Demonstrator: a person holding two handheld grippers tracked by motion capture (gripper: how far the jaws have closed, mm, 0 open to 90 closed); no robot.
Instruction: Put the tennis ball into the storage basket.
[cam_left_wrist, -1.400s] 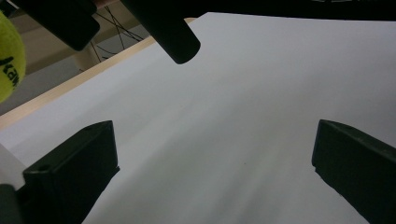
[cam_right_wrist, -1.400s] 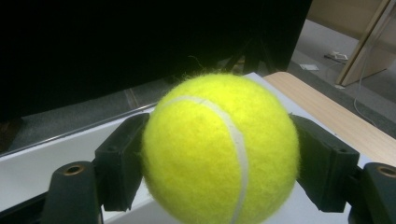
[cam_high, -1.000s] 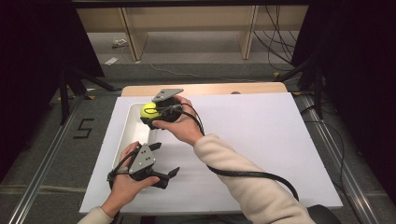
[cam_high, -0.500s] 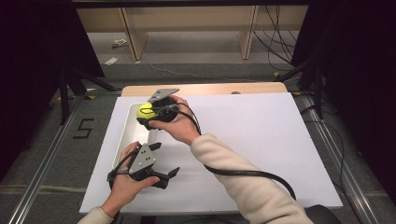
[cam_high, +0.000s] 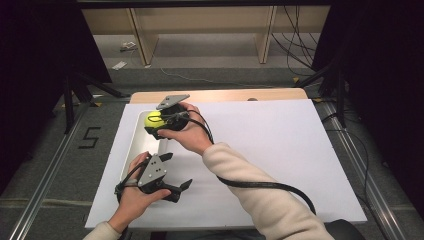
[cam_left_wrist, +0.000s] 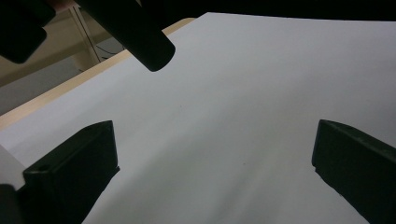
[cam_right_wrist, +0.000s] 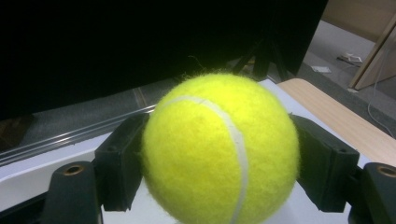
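Observation:
A yellow tennis ball (cam_high: 151, 119) is clamped between the jaws of my right gripper (cam_high: 154, 123), which hangs just above a long white tray (cam_high: 131, 146) at the left of the table. In the right gripper view the ball (cam_right_wrist: 219, 149) bulges out between both black pads (cam_right_wrist: 122, 163), which press on its sides. My left gripper (cam_high: 178, 170) rests low at the front left, on the white board beside the tray's near end. Its jaws stand wide apart with only bare board between them (cam_left_wrist: 210, 163).
A white board (cam_high: 280, 150) covers most of the wooden table (cam_high: 225, 95). The right gripper's black cable (cam_high: 260, 185) loops across the board under the right forearm. Dark stands and floor rails surround the table.

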